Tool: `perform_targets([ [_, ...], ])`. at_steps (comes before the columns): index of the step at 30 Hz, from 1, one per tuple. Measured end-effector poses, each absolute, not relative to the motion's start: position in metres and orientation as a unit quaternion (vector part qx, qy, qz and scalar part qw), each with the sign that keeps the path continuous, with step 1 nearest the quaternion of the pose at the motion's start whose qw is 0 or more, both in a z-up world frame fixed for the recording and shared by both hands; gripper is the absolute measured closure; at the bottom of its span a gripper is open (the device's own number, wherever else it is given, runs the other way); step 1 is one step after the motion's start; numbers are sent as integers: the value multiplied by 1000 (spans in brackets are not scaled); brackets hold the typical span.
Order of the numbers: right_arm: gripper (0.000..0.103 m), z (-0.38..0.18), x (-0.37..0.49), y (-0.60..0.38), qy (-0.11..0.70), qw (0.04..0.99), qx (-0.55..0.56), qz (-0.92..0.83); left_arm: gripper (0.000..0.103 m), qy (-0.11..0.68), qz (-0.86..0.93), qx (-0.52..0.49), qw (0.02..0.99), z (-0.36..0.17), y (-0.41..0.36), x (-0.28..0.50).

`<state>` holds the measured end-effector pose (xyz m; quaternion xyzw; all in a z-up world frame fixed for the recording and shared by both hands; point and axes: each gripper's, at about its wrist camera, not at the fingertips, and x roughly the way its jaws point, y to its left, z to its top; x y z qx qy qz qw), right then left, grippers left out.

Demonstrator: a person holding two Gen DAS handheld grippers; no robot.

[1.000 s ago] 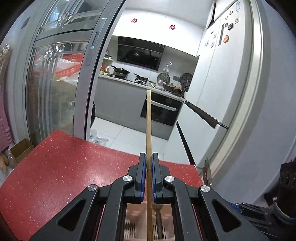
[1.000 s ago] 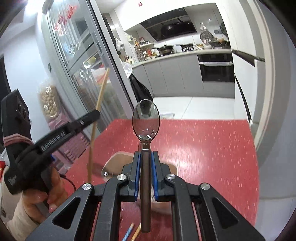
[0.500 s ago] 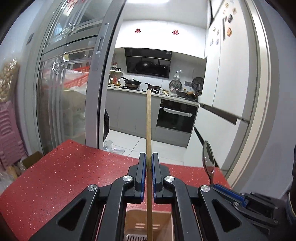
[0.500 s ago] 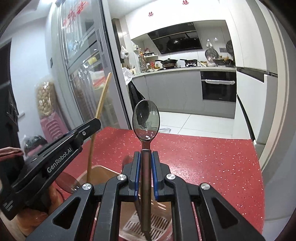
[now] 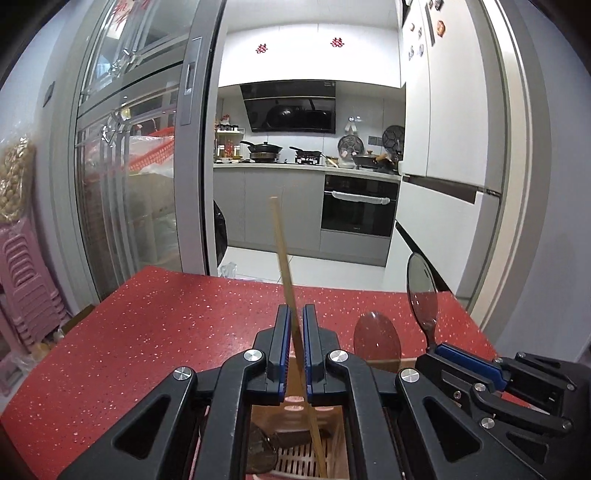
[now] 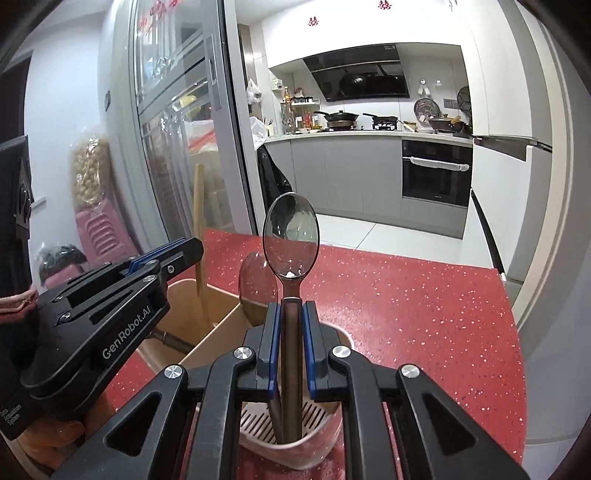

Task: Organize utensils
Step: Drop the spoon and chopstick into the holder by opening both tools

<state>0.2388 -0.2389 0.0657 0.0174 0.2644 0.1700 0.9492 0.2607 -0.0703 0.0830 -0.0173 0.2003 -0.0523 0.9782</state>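
Clearly legible on the side of the left tongs (image 6: 177, 254), as seen from the right wrist, is white lettering that reads "GenRobot.AI"; a smaller line of white print lower on the same black body is too small to read. Those left tongs (image 5: 293, 332) are closed narrowly on a wooden chopstick (image 5: 284, 258), which leans a little to the left above the blue pads and runs down between them into a beige utensil holder (image 5: 384, 363) with a slotted floor. The right tongs (image 6: 291, 325) are clamped on the dark handle of a metal spoon (image 6: 290, 236), bowl upward, its lower end down inside the holder's rounded compartment (image 6: 321, 446), close to the slotted base. A second spoon (image 6: 256, 280) stands bowl-up in the holder just behind and left of the held one. The holder's squared compartment (image 6: 214, 295) takes the chopstick (image 6: 199, 229). It all sits on a red speckled surface (image 6: 424, 314).

Red paper-cut double-happiness characters (image 5: 336, 42) are stuck high on the white kitchen wall above a black range hood (image 5: 291, 110). More red characters show on the glass sliding door (image 6: 155, 22), but they are cut off and unreadable. Fridge magnets (image 5: 439, 27) dot the white fridge; their print cannot be made out. A hand (image 6: 62, 432) grips the left tool's handle.
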Motion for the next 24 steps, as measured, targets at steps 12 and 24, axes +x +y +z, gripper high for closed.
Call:
perform_targets([
  [12,64,78,235,-246,276,944,38,176,72,207,-58,-21,976,97,-65,246],
  [24,46,91,191,-268,301,933,102,166,71,215,-70,-4,974,124,-46,186],
])
